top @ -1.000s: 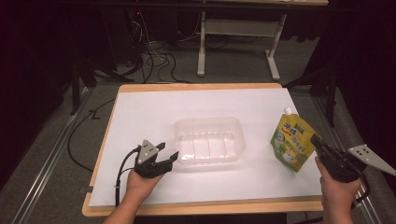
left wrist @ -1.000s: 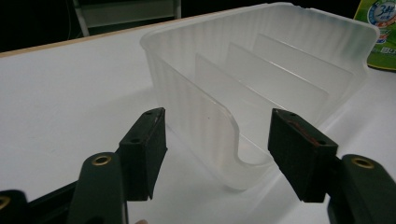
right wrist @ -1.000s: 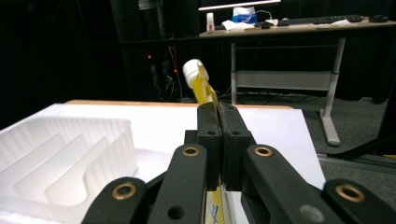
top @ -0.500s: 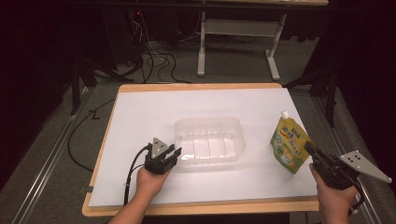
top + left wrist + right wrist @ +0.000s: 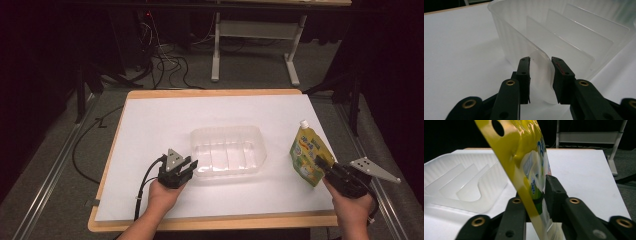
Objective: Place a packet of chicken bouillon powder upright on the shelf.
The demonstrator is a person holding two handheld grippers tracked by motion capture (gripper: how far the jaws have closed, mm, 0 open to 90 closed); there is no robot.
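Pouch (image 5: pixel 307 157) upright, spout (image 5: pixel 303 123) up

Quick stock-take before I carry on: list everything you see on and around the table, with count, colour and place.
Divided tray: one, clear plastic, middle of the sheet, three partitions inside.
Spouted pouch: one, yellow-green with a white cap, right part of the sheet, tilted.
Sheet: one, white, covering the tabletop.
Table: one, light wood edge showing round the sheet.
Stand: one, white metal legs, on the floor beyond the table.
Cables: several, black, on the floor at far left.
Left gripper: one, black, jaws shut on the tray's near-left corner.
Right gripper: one, black, jaws shut on the pouch's lower edge.
Hands: two, at the near edge.
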